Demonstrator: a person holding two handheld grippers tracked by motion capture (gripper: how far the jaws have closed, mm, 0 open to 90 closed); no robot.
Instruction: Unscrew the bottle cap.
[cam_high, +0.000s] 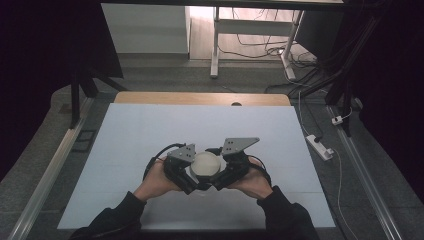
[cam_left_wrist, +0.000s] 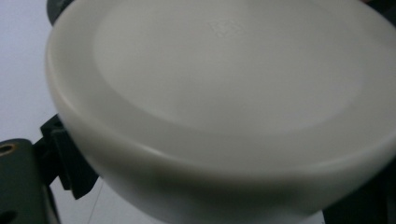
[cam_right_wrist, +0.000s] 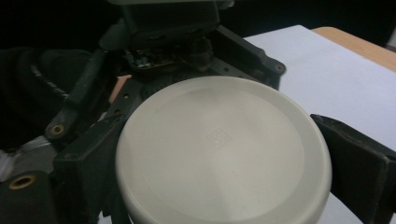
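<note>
Both tools are brought together over the near middle of the white tabletop (cam_high: 150, 130), with a round, cream-coloured plastic container (cam_high: 205, 165) held between them.

Left tool (cam_high: 192, 180): its jaws sit at either side of the container's body. In the left gripper view the container's top (cam_left_wrist: 224, 74) is very close to the camera and a dark jaw shows at the lower left edge, set against the wall. The jaws appear partly closed around the body, but actual contact is hidden, so I cannot tell whether the hold is firm.

Right tool (cam_high: 216, 181): in the right gripper view one jaw stands just beside the right of the lid (cam_right_wrist: 219, 140) and the other at the left, with the left tool's frame directly behind. The spread is about the width of the lid. It looks like a grip on the lid, though the contact faces are not visible.

Container: the lid is on, flat and smooth, with a faint moulded mark at its centre. The contents cannot be seen; whether anything is inside is unknown.

Risks, as judged from this position:
- The walls are smooth and rounded; a light grip from either tool could let the container slip or turn.
- If the lid is twisted or pulled while the body hold is weak, the body may spin along or drop to the tabletop.
- The two tools are nearly touching; further closing in could knock their frames together.
- Any contents could spill if the lid comes free with the container tilted.
</note>
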